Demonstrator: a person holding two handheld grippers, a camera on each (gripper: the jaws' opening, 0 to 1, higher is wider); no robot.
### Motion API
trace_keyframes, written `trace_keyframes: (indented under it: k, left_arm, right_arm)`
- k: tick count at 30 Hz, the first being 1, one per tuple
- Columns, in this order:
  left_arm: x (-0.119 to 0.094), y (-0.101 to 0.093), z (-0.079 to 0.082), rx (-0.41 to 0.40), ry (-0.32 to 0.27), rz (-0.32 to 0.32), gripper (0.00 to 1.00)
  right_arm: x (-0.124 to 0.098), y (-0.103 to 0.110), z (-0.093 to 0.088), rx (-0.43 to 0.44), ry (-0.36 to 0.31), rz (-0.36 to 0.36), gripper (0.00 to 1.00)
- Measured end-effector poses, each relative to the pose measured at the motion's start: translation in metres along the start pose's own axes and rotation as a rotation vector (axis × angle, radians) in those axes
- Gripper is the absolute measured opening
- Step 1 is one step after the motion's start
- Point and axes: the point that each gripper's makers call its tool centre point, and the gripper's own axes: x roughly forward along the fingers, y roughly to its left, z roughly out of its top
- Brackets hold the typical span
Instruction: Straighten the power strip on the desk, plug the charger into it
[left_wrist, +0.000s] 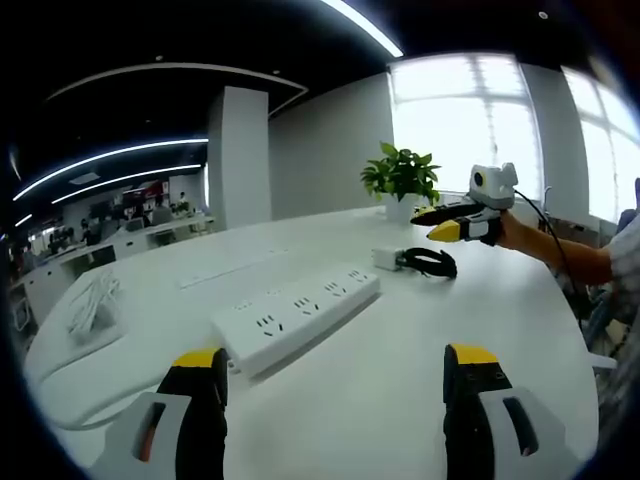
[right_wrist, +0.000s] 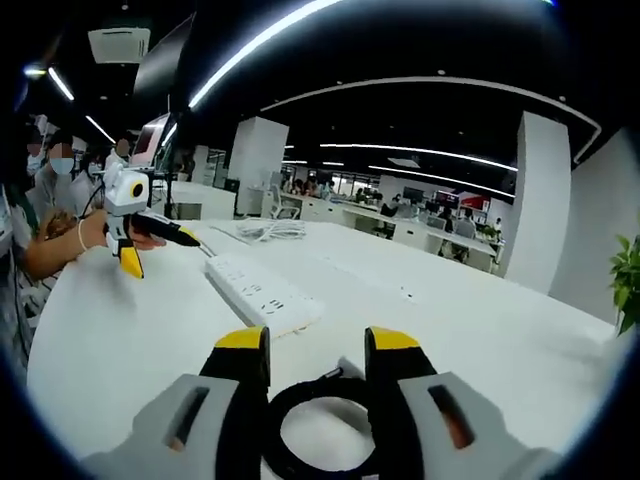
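On the white bench (left_wrist: 420, 330), nearest the left gripper view's camera, the left tongs (left_wrist: 335, 375) stand spread wide with nothing between them, and just beyond, toward 11 o'clock, lies the white power strip (left_wrist: 298, 315), set at a slant across the bench and with every socket bare. Farther out at about 1 o'clock sits the charger (left_wrist: 387, 259) with its black coiled cable (left_wrist: 430, 263) — well apart from the strip, so the plugging is not yet done. In the right gripper view the right tongs (right_wrist: 318, 345) are spread and hover over that same coil, the charger's white body showing between the tips; whether they touch it I cannot tell. The strip runs off toward 11 o'clock there, with a bundle of white cable (right_wrist: 268, 230) past it. Judging by this, the task is barely started: strip to be squared, charger to be picked up and pushed in.
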Motion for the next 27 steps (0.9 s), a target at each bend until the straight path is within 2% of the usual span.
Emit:
trace_keyframes:
  k: [5, 15, 17, 22, 27]
  left_arm:
    - [0.000, 0.000, 0.000, 0.000, 0.000, 0.000, 0.91]
    - [-0.001, 0.000, 0.000, 0.002, 0.000, 0.002, 0.91]
    - [-0.002, 0.000, 0.001, 0.002, -0.004, 0.003, 0.91]
    - [-0.001, 0.001, 0.000, 0.001, -0.001, 0.007, 0.91]
    - [0.000, 0.000, 0.000, 0.003, 0.000, 0.006, 0.91]
  right_arm:
    - [0.002, 0.005, -0.007, 0.038, 0.031, 0.019, 0.48]
    - [0.001, 0.008, -0.015, 0.053, 0.056, 0.026, 0.49]
    - [0.000, 0.009, -0.024, 0.050, 0.102, 0.019, 0.49]
    - [-0.002, 0.013, -0.030, 0.065, 0.128, 0.024, 0.50]
    - [-0.005, 0.017, -0.040, 0.046, 0.187, 0.023, 0.50]
